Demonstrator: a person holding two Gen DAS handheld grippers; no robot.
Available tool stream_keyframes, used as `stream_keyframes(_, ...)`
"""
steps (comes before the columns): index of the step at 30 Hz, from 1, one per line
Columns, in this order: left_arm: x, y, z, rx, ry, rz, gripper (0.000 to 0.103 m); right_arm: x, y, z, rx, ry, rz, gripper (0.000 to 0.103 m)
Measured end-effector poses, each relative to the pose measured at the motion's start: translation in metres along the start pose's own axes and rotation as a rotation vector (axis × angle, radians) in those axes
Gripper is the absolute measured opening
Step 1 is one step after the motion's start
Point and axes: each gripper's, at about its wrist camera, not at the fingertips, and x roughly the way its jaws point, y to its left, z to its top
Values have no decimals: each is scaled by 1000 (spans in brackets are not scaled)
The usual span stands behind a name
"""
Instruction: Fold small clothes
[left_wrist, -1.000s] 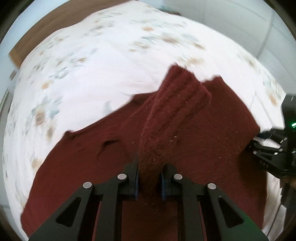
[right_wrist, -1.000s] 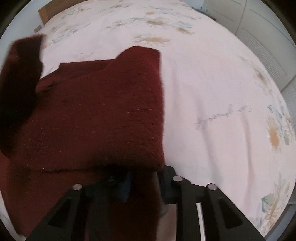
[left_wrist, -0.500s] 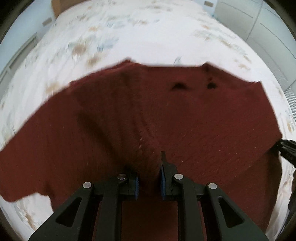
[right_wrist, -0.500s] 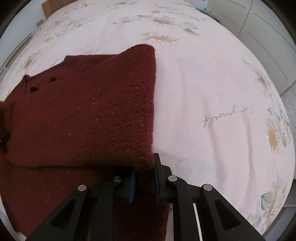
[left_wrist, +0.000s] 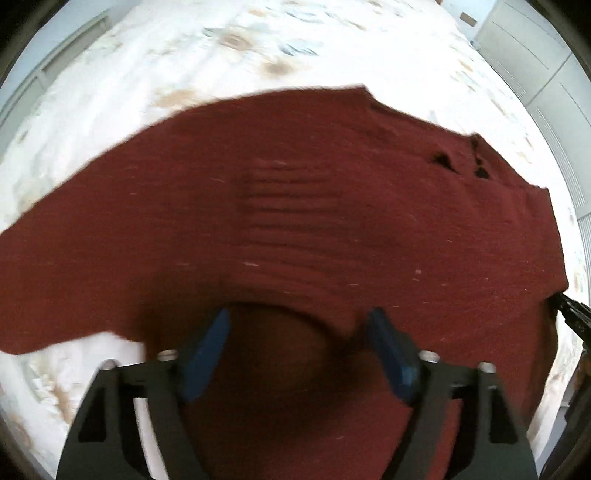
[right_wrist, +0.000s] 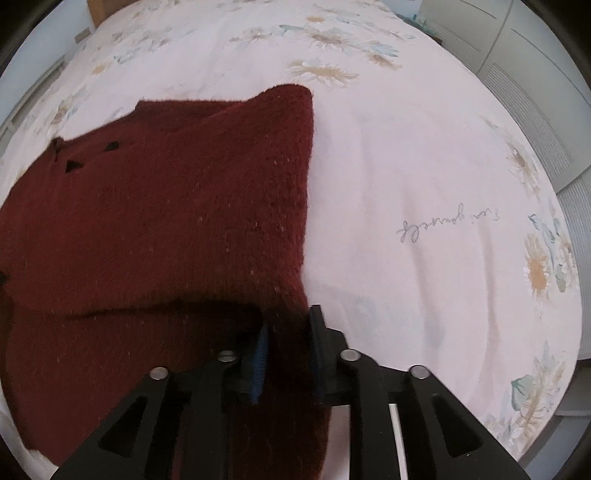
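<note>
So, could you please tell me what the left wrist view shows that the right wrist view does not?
Left only: the left hand-held gripper, open over a ribbed sweater patch, and the right one's tip at the edge. Right only: the right hand-held gripper shut on the sweater edge, and script on the sheet. Both: sweater, floral sheet, two dark holes.

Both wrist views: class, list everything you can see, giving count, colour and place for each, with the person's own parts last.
Sweater: one, dark red knit, partly folded on the bed.
Bedsheet: one, white with daisy print and script, under the sweater.
Cabinet doors: several, white, beyond the bed at right.
Left gripper: one, black with blue pads, open over the sweater's near edge.
Right gripper: one, black with blue pads, shut on the sweater's right edge.
</note>
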Motion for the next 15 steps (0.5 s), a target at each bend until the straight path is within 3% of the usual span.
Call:
stream_keyframes(2,-12,12,0,-26,-20,-7,102,-4,-1,-2,0,1,-8,38)
stream_keyframes(4,-20,23,8,-58,-43,-7,102,-9,-4,-4,4,-2,-12,48)
stream_keyframes(7,-23,35,17,-106,-46,-9,102,-17,-8,-6,6,-10,-18,51)
stream_keyframes(15,31,16,36,-114,91,-53,102,-31,-16,-15,17,-10,-14,53)
